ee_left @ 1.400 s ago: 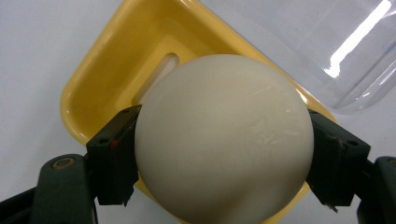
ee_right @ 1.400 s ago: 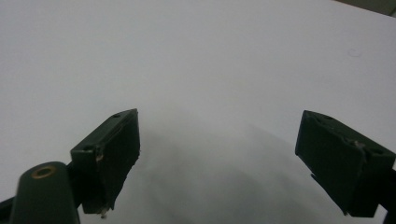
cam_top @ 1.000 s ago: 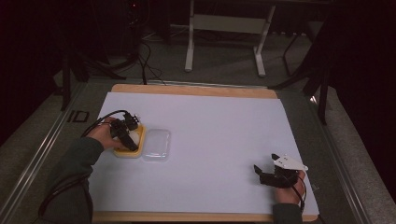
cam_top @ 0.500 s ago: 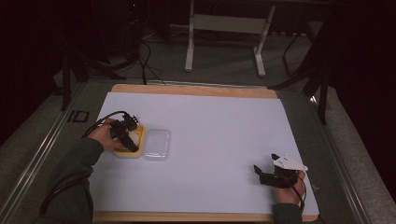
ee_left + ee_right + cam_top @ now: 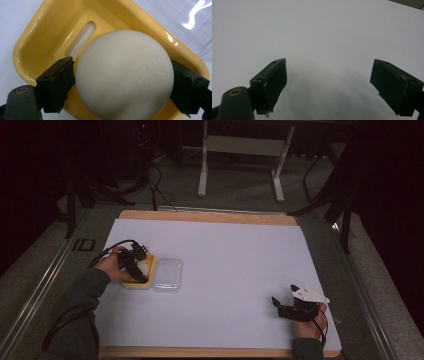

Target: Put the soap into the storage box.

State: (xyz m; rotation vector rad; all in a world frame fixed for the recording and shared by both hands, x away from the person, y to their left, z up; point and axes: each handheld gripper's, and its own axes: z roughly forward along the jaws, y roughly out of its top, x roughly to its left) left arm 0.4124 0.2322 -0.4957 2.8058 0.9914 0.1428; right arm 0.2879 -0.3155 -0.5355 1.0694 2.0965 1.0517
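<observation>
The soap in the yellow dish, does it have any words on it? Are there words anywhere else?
Soap: faint raised letters pressed into its top, too shallow and blurred to read.
Table edge, left of the white mat: a dark boxed mark, perhaps "ID", too small to be sure.
Yellow dish, clear lid: no words.

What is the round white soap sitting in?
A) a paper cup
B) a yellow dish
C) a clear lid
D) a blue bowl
B: in the left gripper view the white soap lies inside the yellow dish, between the jaws of the left gripper, and the clear lid lies beside the dish.
</observation>
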